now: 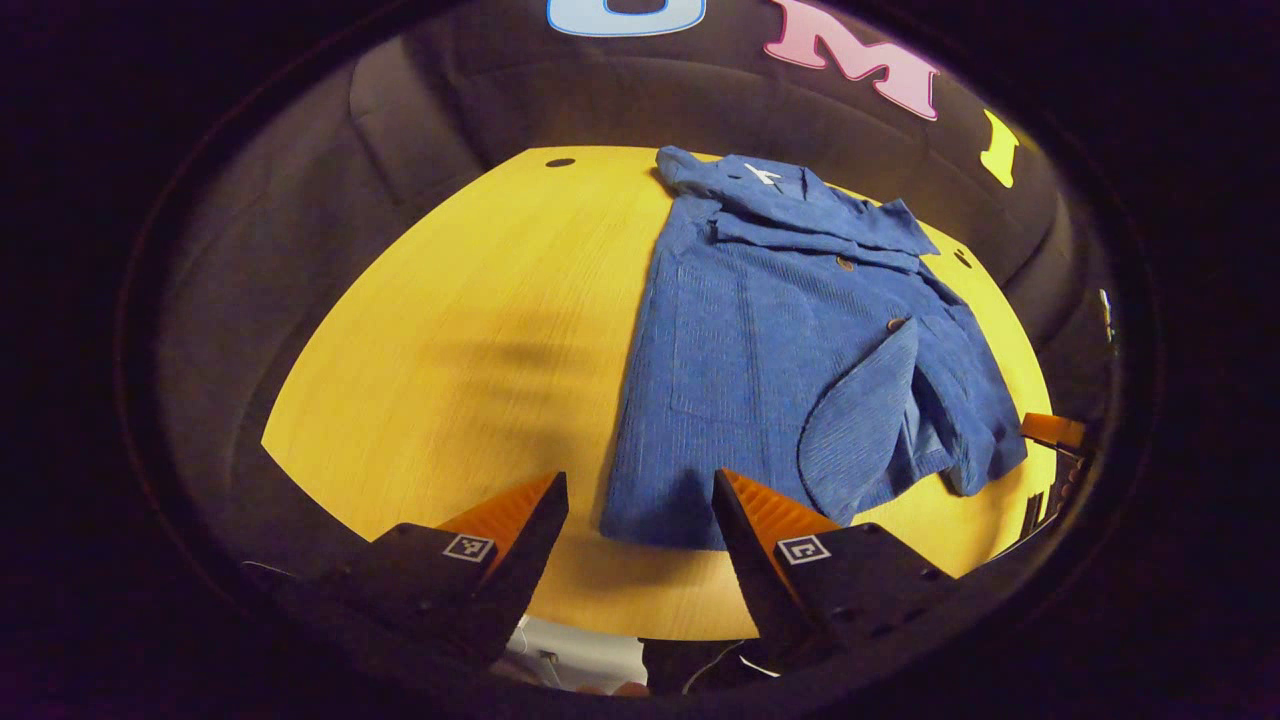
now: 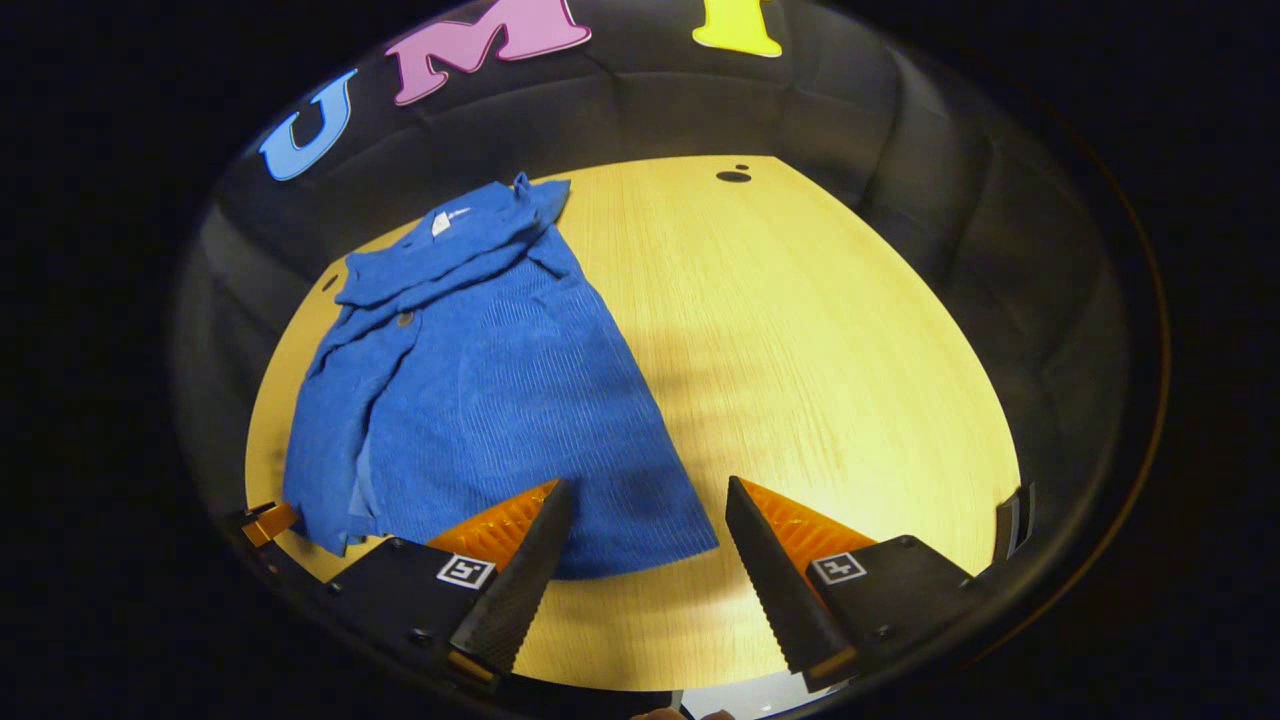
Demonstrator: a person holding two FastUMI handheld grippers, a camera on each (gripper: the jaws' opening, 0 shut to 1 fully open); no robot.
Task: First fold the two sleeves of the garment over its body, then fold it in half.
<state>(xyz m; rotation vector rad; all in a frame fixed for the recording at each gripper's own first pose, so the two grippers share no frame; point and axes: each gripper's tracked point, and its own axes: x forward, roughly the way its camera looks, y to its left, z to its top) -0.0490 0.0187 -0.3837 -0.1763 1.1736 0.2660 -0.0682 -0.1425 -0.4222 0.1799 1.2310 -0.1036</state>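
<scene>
A blue corduroy garment (image 1: 760,340) lies flat on the yellow wooden table (image 1: 480,340), collar at the far end. One sleeve (image 1: 865,420) lies folded across its body. My left gripper (image 1: 638,490) is open, hovering just above the near hem at its left corner, with nothing held. In the right gripper view the garment (image 2: 500,400) spreads to the left, and my right gripper (image 2: 648,490) is open over the near hem's right corner, holding nothing. The right gripper's tip (image 1: 1050,430) pokes in at the far right of the left gripper view; the left gripper's tip (image 2: 265,522) pokes in at the lower left of the right gripper view.
Bare table (image 2: 820,360) stretches to the right of the garment in the right gripper view and to its left in the left gripper view. A small dark hole (image 2: 733,176) marks the table's far edge. Black cloth walls surround the table.
</scene>
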